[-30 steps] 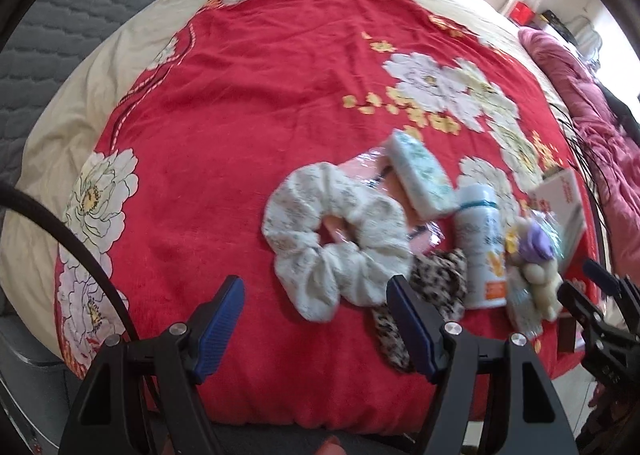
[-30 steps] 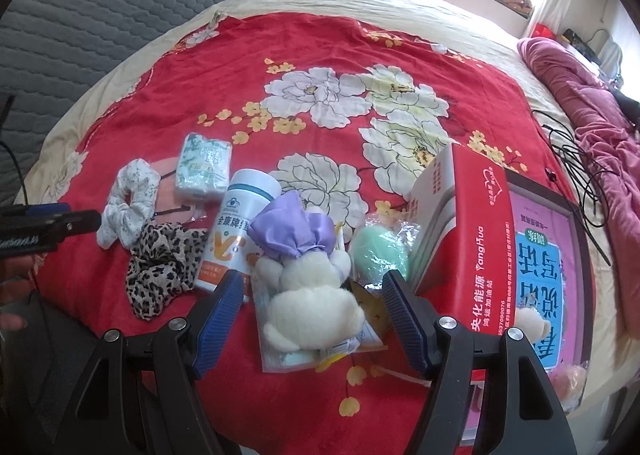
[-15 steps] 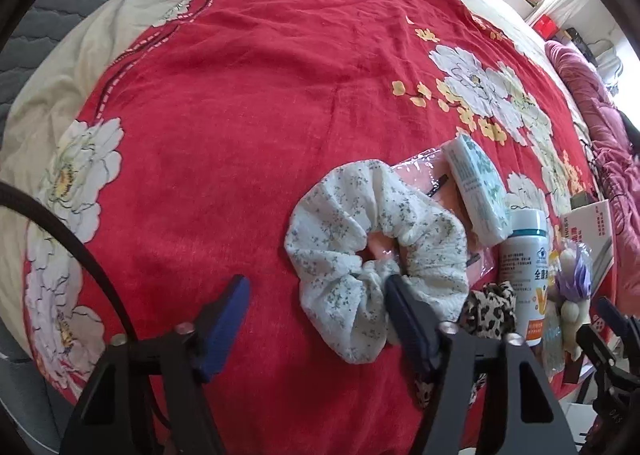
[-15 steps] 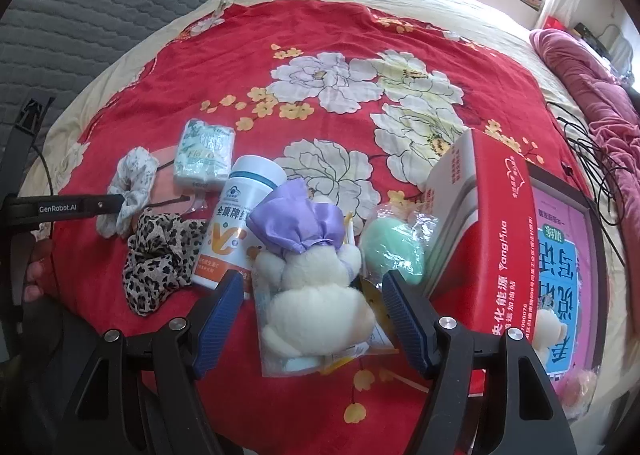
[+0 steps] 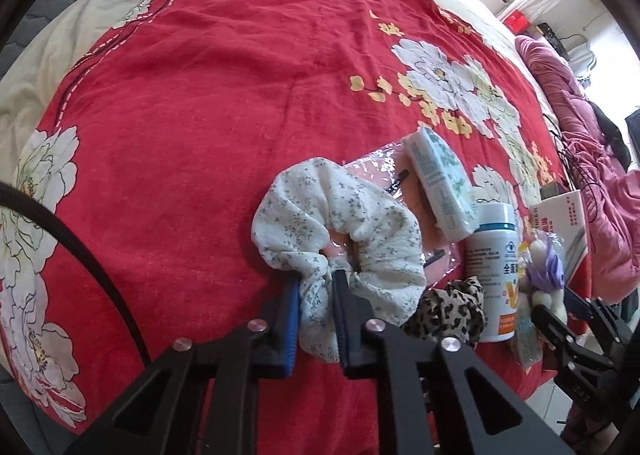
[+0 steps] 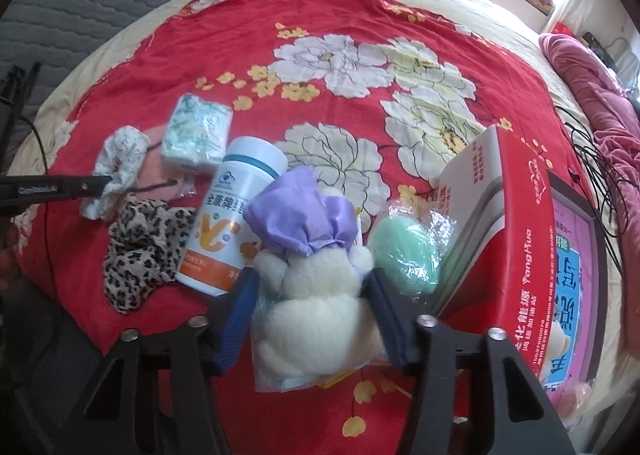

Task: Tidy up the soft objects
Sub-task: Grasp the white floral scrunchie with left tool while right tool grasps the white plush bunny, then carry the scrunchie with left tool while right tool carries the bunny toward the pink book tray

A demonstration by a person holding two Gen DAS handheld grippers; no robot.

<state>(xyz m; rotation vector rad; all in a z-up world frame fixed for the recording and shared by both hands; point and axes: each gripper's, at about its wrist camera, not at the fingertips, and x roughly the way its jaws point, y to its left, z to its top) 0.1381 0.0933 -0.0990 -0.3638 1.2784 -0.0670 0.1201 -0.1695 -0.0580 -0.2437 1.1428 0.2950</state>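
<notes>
On the red floral bedspread (image 5: 200,95) lies a white floral scrunchie (image 5: 340,211). My left gripper (image 5: 316,283) is closing and its pads pinch the scrunchie's near edge. In the right wrist view that scrunchie (image 6: 120,151) shows at the left, with a left gripper finger (image 6: 80,185) on it. A cream plush toy (image 6: 312,315) with a purple bow, in a clear bag, sits between my right gripper's (image 6: 312,279) closing jaws, and both pads meet its sides. The right gripper (image 5: 576,311) also shows in the left wrist view.
A leopard scrunchie (image 6: 140,239), a white bottle (image 6: 228,223) and a tissue pack (image 6: 196,131) lie between the two grippers. A bagged green sponge (image 6: 404,251), a red box (image 6: 516,239) and a framed picture (image 6: 572,295) stand to the right. Cables (image 6: 592,159) trail beyond them.
Both grippers came down. The left jaws closed onto the white scrunchie's edge. The right jaws narrowed around the plush toy.
</notes>
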